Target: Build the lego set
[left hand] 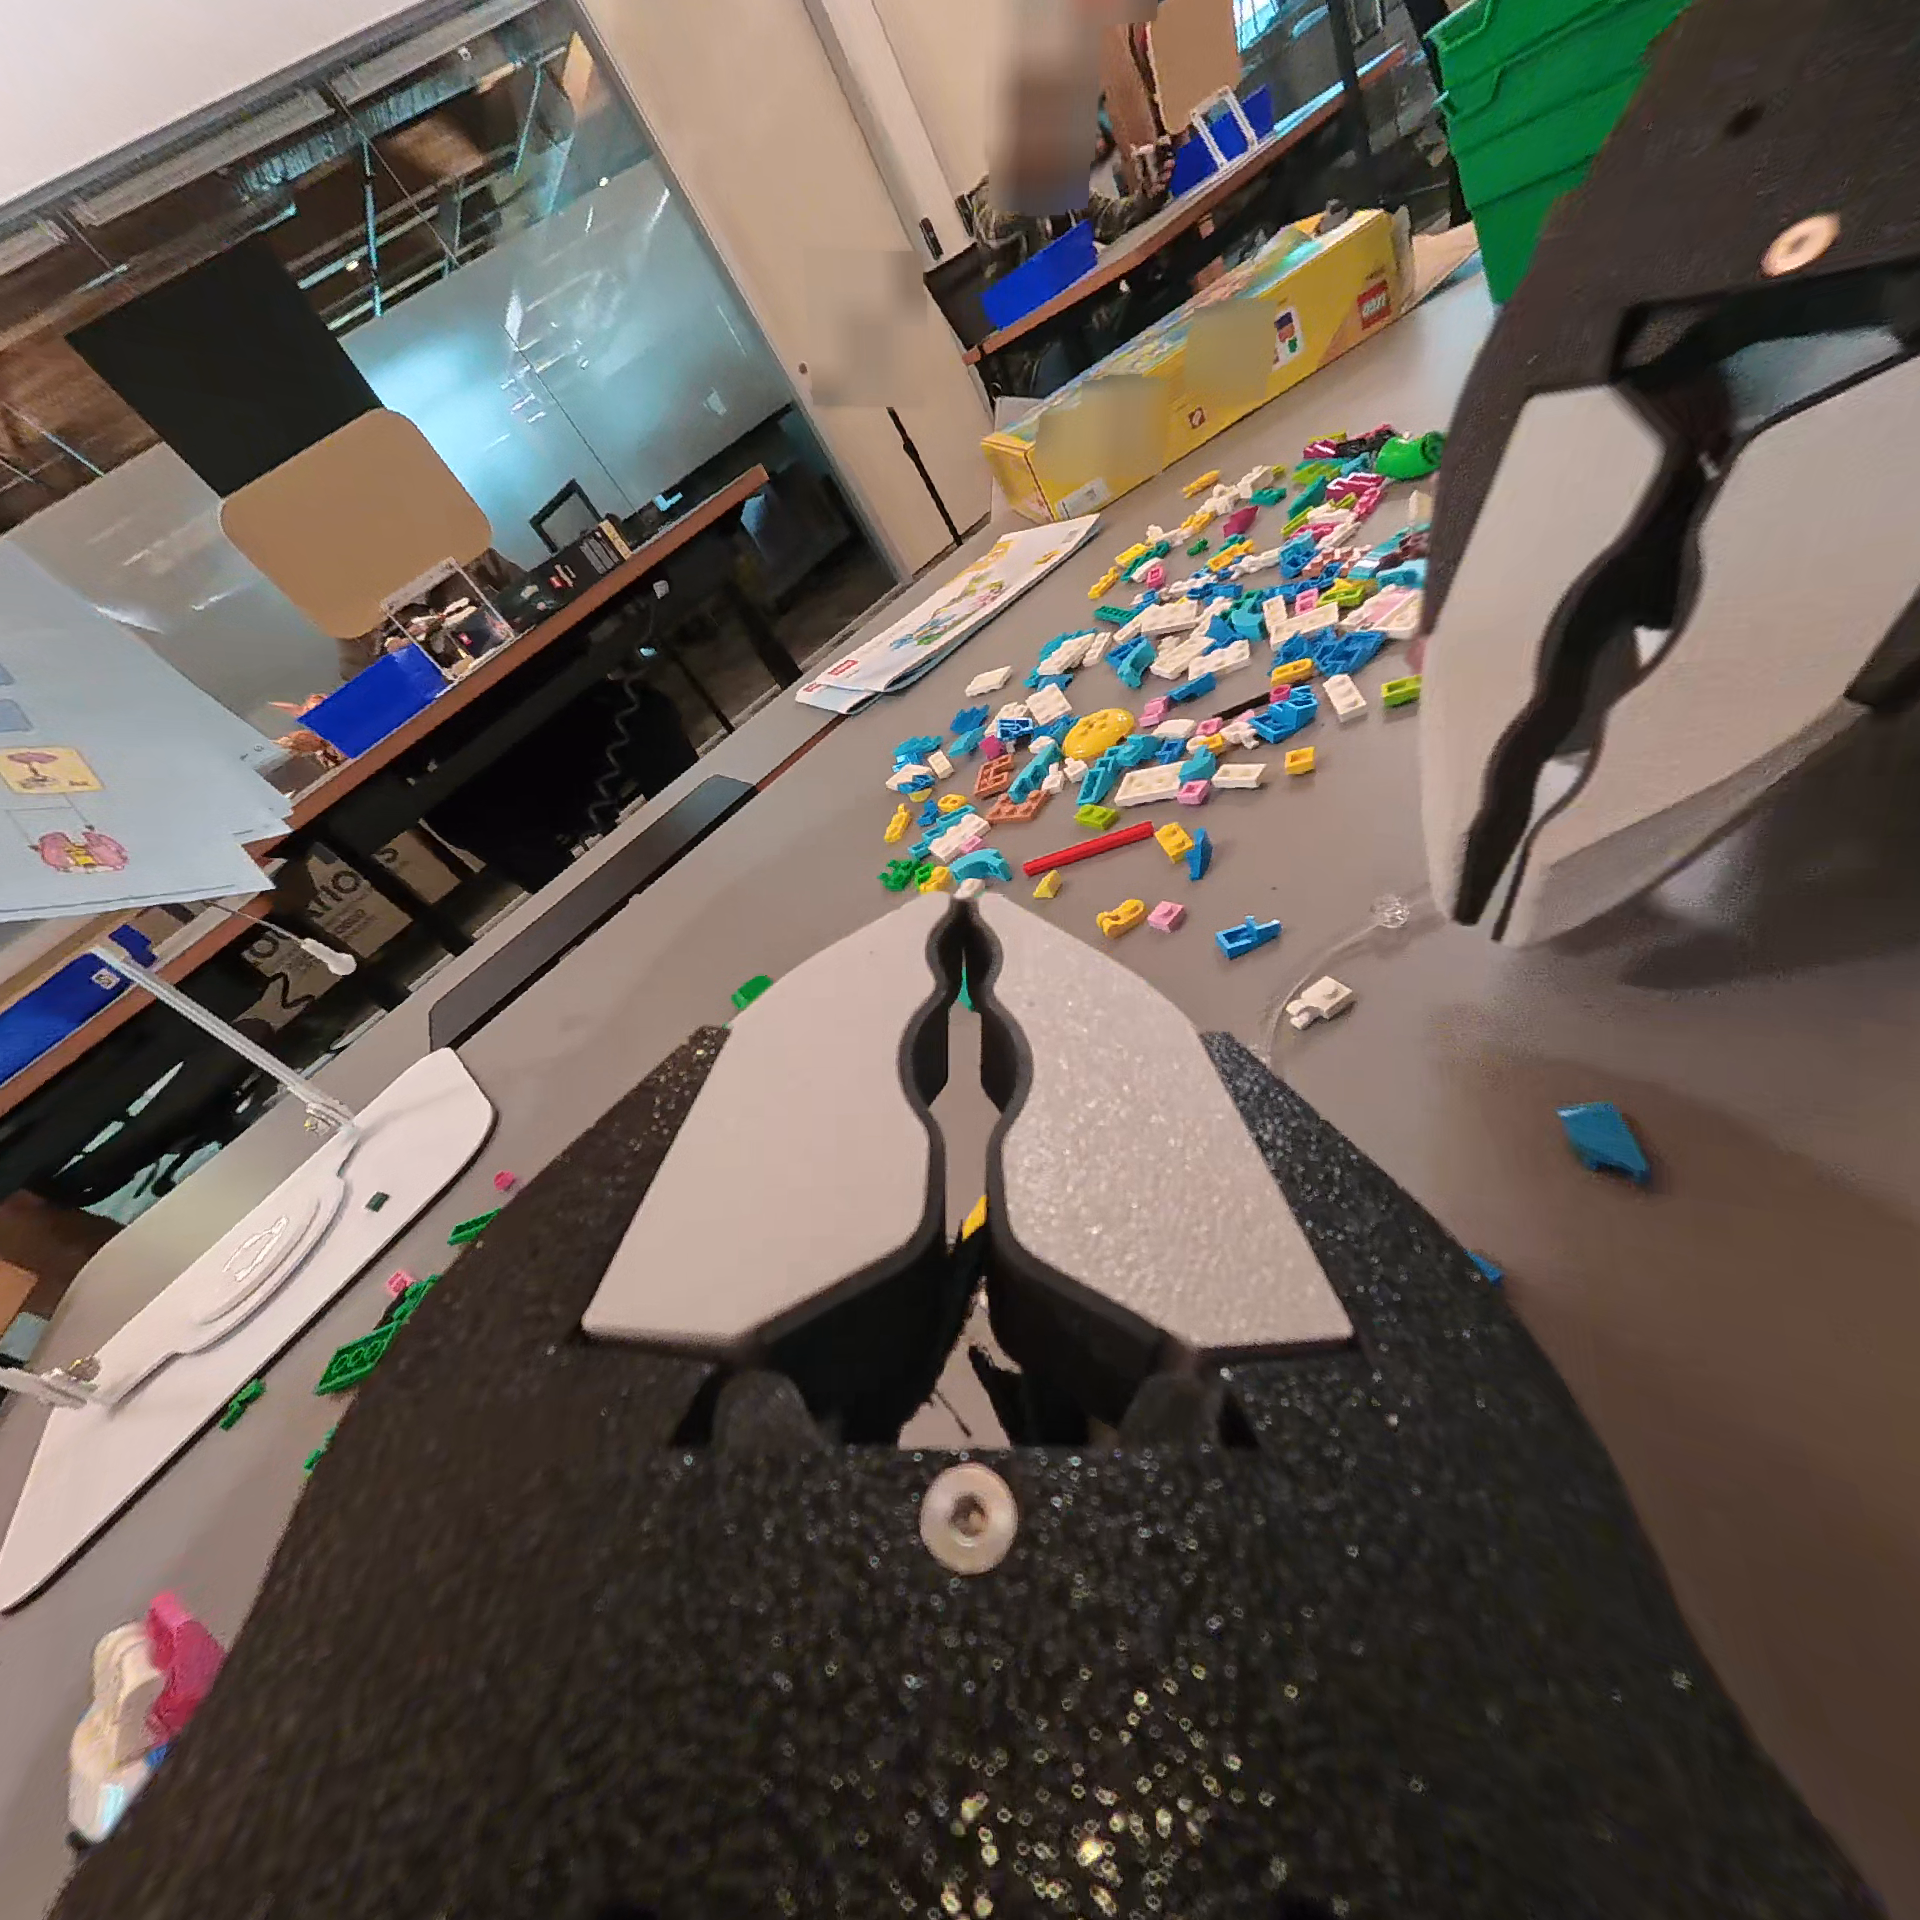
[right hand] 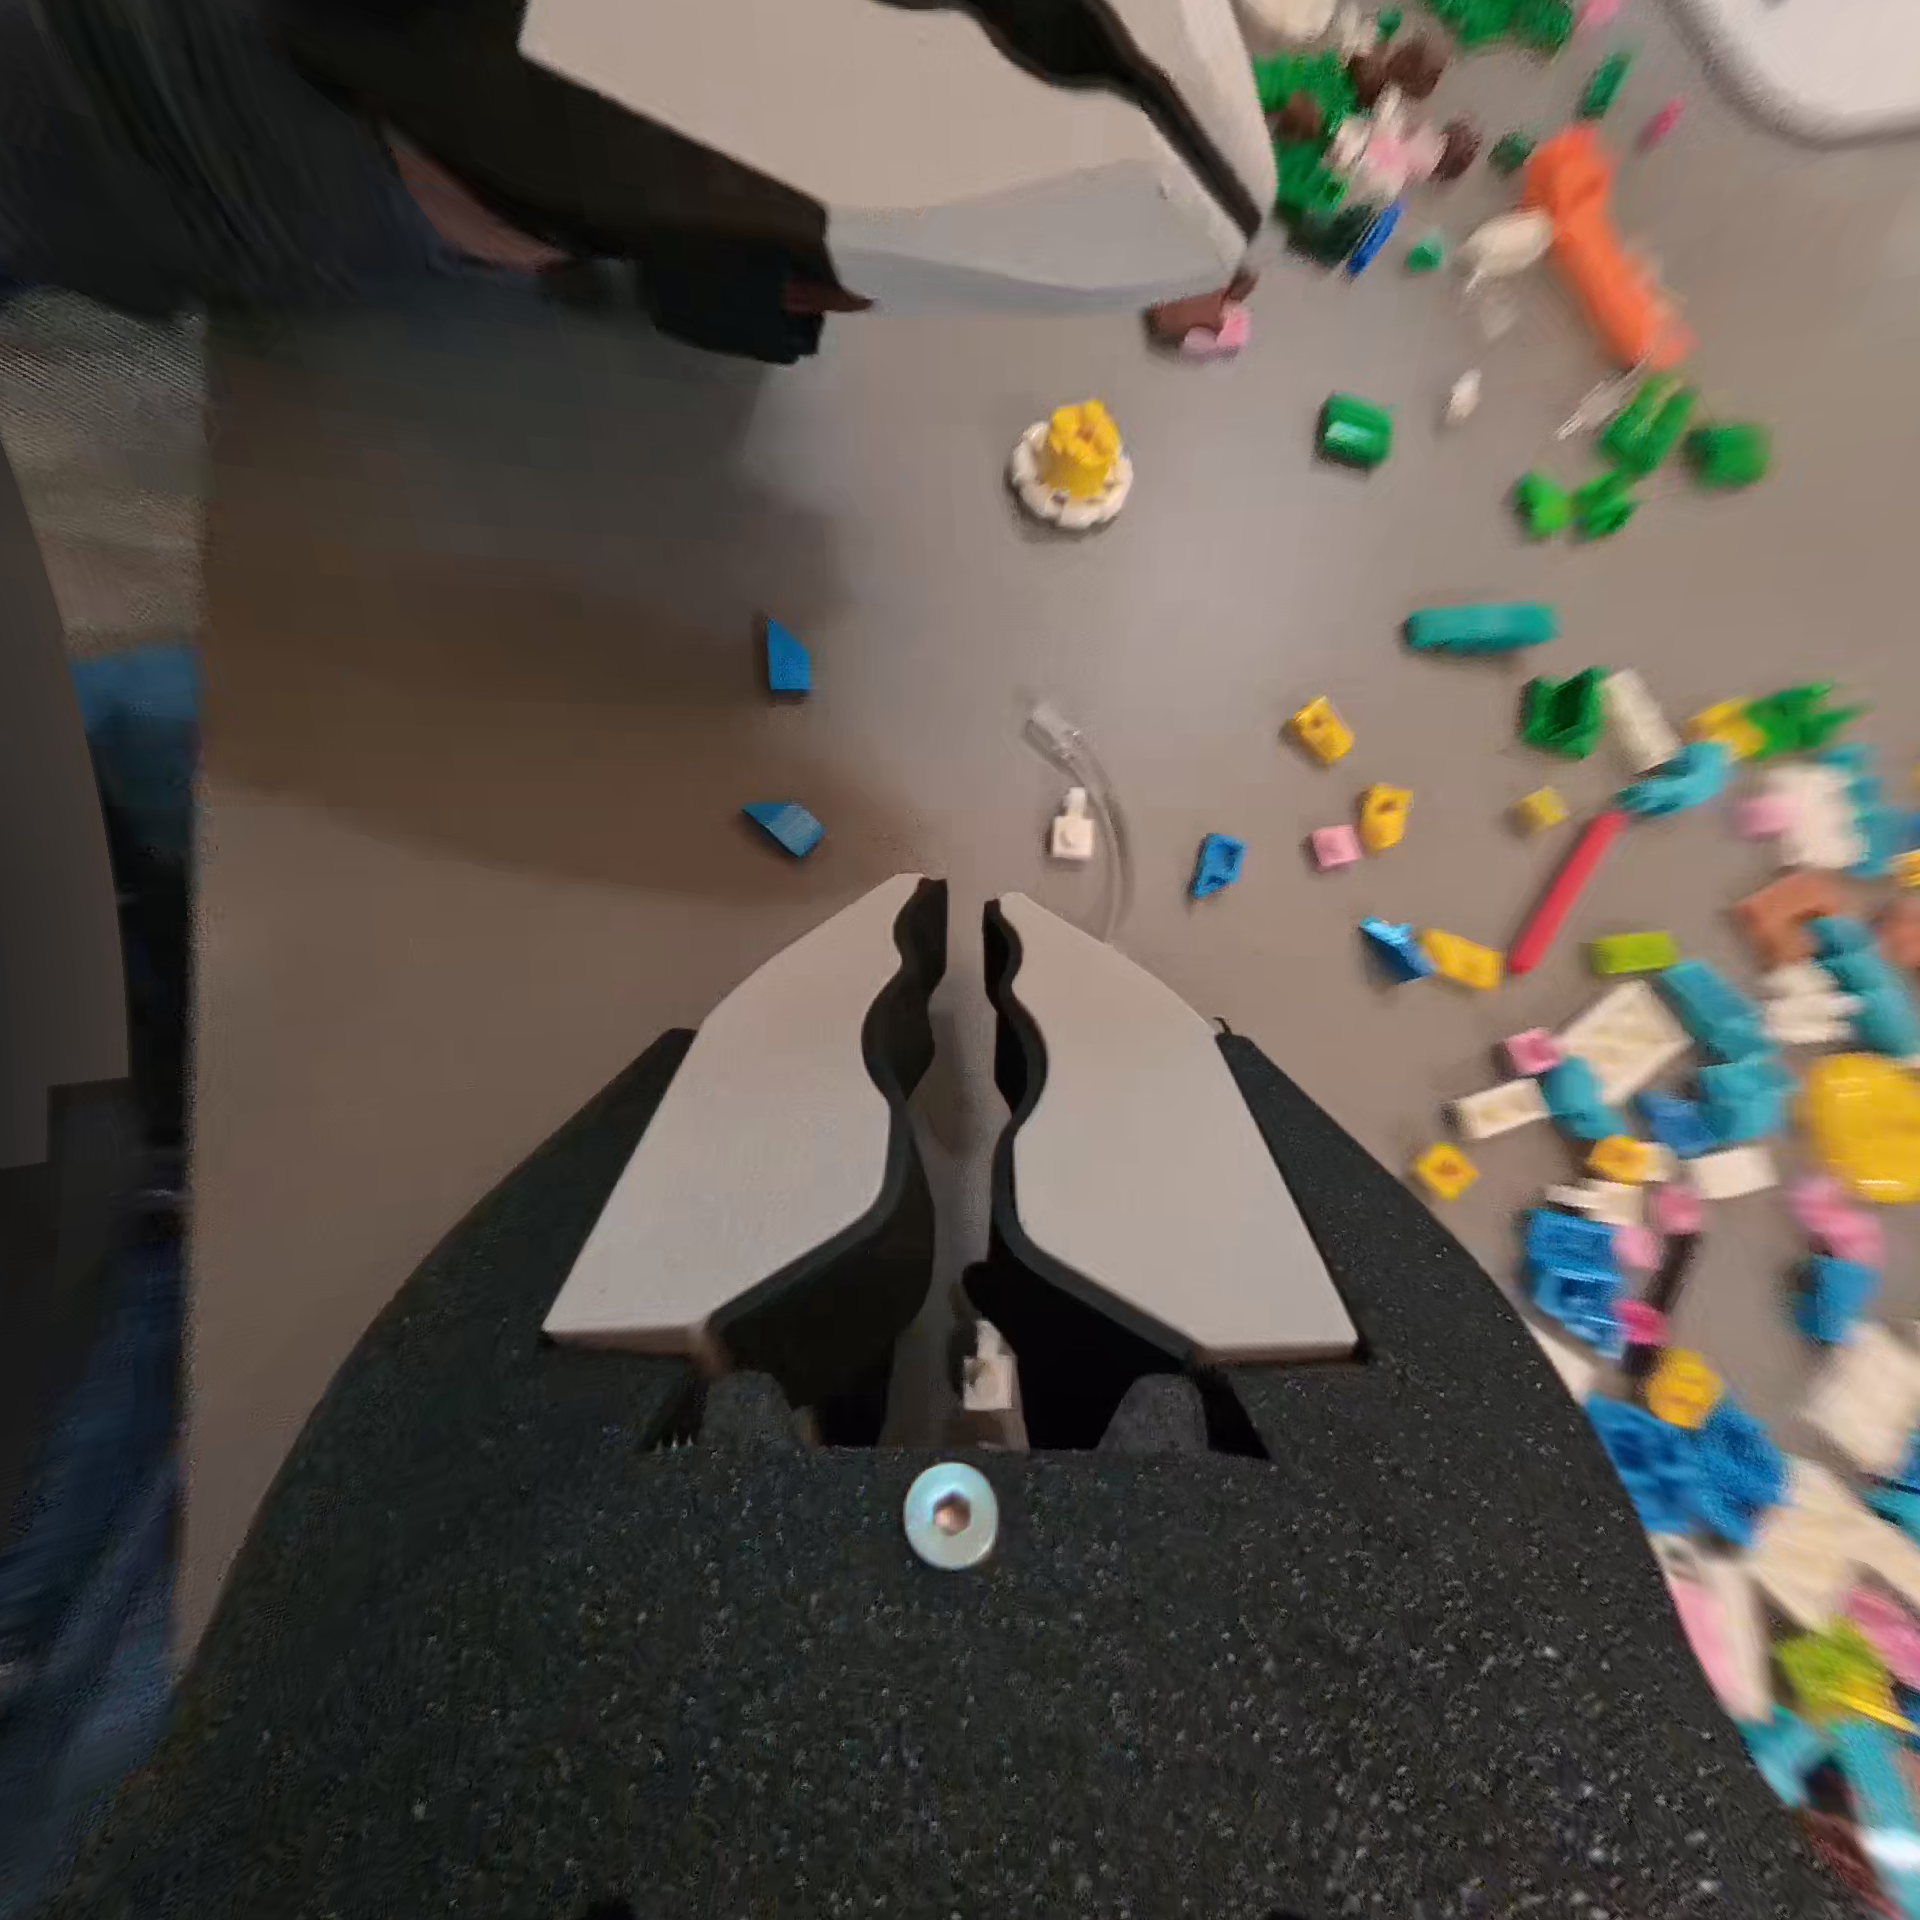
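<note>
My left gripper [left hand: 966,906] is shut, its tips low over the grey table [left hand: 727,935] at the near edge of the loose brick pile [left hand: 1195,675]. A tiny white bit [left hand: 968,888] shows just past its tips. My right gripper [right hand: 964,888] is slightly open, with bare table showing between its pads. It also shows in the left wrist view [left hand: 1486,925] at the upper right. Ahead of it lie a small white clip piece [right hand: 1070,831], a clear curved piece [right hand: 1051,722] and two blue slope pieces [right hand: 784,828]. The left gripper [right hand: 1242,223] also shows at the top of the right wrist view.
A yellow and white flower build [right hand: 1070,462] and an orange brick separator [right hand: 1600,249] lie farther out. A yellow box [left hand: 1195,384], an instruction booklet [left hand: 945,623] and a green bin [left hand: 1507,125] stand behind the pile. A white pad [left hand: 260,1247] and green pieces [left hand: 358,1361] lie left.
</note>
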The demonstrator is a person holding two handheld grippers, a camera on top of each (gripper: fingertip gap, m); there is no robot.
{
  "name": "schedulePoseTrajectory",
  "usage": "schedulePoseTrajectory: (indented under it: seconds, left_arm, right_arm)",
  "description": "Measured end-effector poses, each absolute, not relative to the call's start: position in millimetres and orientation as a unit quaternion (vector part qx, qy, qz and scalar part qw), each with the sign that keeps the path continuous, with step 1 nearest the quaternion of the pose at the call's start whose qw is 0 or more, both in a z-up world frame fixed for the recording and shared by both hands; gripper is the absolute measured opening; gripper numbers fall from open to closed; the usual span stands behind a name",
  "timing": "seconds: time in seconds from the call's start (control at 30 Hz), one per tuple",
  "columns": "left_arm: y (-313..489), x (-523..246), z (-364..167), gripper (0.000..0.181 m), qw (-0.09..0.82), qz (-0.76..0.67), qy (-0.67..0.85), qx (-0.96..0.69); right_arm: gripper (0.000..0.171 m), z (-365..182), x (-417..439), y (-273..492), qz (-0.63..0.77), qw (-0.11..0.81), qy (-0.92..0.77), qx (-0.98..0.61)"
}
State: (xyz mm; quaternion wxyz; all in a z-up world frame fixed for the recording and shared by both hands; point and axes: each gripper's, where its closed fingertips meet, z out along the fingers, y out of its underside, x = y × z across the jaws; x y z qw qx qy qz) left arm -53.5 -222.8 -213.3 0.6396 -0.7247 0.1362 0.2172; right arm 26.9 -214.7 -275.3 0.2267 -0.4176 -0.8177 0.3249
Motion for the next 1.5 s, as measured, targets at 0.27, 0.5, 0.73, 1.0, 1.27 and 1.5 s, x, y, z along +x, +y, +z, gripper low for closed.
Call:
schedulePoseTrajectory:
  seconds: [0.27,0.5,0.73,1.0,1.27,1.5]
  left_arm:
    - [-220.6,-42.3,-219.1,0.000,0.631,0.211,0.176,-0.725]
    - [-221.7,-35.8,-221.0,0.000,0.631,0.202,0.204,-0.721]
    - [-222.6,-15.8,-233.4,0.018,0.610,0.198,0.286,-0.712]
    - [-221.4,-0.9,-237.8,0.032,0.581,0.275,0.364,-0.674]
    - [-219.0,-0.7,-242.7,0.019,0.552,0.329,0.391,-0.659]
    - [-221.2,-60.8,-222.7,0.003,0.536,0.420,0.241,-0.692]
  right_arm:
    - [0.015,-290.8,7.4,-205.4,0.313,0.181,-0.814,-0.455]
    - [0.011,-291.9,-2.4,-202.9,0.292,0.185,-0.834,-0.429]
    - [0.006,-282.7,6.1,-210.4,0.322,0.176,-0.839,-0.401]
    - [0.006,-256.8,15.1,-226.1,0.391,0.133,-0.823,-0.391]
    - [0.000,-254.7,16.2,-223.2,0.367,0.135,-0.834,-0.389]
    - [0.003,-272.1,4.7,-209.6,0.296,0.188,-0.845,-0.405]
